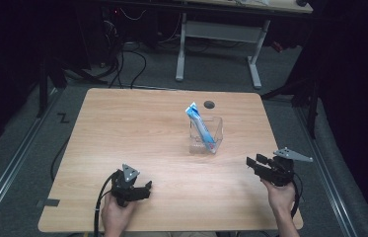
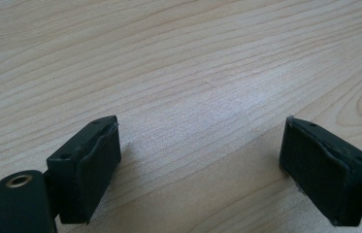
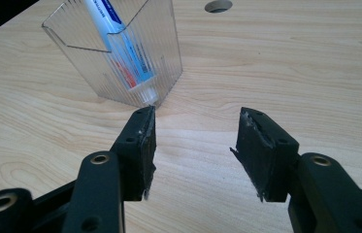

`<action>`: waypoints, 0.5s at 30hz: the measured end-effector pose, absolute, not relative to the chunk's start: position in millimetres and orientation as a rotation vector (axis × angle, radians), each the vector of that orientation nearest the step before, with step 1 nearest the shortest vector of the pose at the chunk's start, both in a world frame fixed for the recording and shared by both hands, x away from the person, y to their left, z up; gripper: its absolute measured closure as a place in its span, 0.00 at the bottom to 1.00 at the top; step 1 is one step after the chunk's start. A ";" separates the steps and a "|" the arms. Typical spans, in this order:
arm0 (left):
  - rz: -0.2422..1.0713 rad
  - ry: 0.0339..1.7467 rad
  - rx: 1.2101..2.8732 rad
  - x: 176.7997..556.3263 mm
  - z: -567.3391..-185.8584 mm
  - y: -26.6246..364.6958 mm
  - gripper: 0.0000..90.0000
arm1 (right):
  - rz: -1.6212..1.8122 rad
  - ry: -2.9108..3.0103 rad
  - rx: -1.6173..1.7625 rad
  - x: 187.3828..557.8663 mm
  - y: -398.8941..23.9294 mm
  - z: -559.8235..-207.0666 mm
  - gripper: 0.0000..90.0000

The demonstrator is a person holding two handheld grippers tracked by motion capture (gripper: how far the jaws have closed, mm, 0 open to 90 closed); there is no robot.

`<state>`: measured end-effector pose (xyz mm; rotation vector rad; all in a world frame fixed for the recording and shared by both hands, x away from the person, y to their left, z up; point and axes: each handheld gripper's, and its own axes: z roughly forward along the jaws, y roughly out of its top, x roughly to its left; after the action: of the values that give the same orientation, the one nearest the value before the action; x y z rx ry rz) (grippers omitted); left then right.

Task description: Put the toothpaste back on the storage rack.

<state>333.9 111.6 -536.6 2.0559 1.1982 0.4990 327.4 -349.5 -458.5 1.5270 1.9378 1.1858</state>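
— Is the toothpaste tube (image 1: 200, 124) in yet?
— Yes, it stands tilted, cap down, in the clear ribbed holder (image 1: 214, 143) mid-table. Both claws hang apart from it: the right gripper (image 3: 195, 145) with jaws parted on nothing, the left gripper (image 2: 200, 160) wide and empty.
— It looks done, then. Any brand?
— Blue and white print, too blurred to read.

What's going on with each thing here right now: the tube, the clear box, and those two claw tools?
Toothpaste tube: leaning inside the holder, cap end down, flat end sticking out above the rim.
Clear ribbed holder: upright on the table, held by nothing.
Left gripper: jaws open, nothing between them, bare table beneath.
Right gripper: jaws open, empty, pointing toward the holder but apart from it.
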 end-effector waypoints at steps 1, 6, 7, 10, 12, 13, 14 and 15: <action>0.499 1.199 2.056 333.9 -536.6 111.6 0.17 | 1.184 1.936 1.526 327.4 -349.5 -459.3 0.55; 0.499 1.198 2.056 333.9 -536.6 111.6 0.17 | 1.178 1.937 1.541 328.5 -348.2 -464.6 0.55; 0.499 1.198 2.056 333.9 -536.6 111.6 0.17 | 1.176 1.937 1.544 328.8 -348.1 -465.4 0.55; 0.499 1.199 2.056 333.9 -536.6 111.6 0.17 | 1.168 1.939 1.542 329.3 -347.5 -467.9 0.55; 0.499 1.198 2.056 333.9 -536.6 111.6 0.17 | 1.158 1.943 1.543 329.3 -346.5 -469.9 0.55; 0.499 1.198 2.056 333.9 -536.6 111.6 0.17 | 1.154 1.943 1.552 329.0 -345.7 -471.3 0.55; 0.499 1.198 2.056 333.9 -536.6 111.6 0.17 | 1.155 1.943 1.552 329.2 -345.5 -472.5 0.55; 0.499 1.198 2.056 333.9 -536.6 111.6 0.17 | 1.155 1.945 1.552 329.4 -345.2 -474.3 0.55</action>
<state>333.9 111.6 -536.6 2.0561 1.1982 0.4990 329.4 -345.2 -474.3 1.5525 1.9445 1.1555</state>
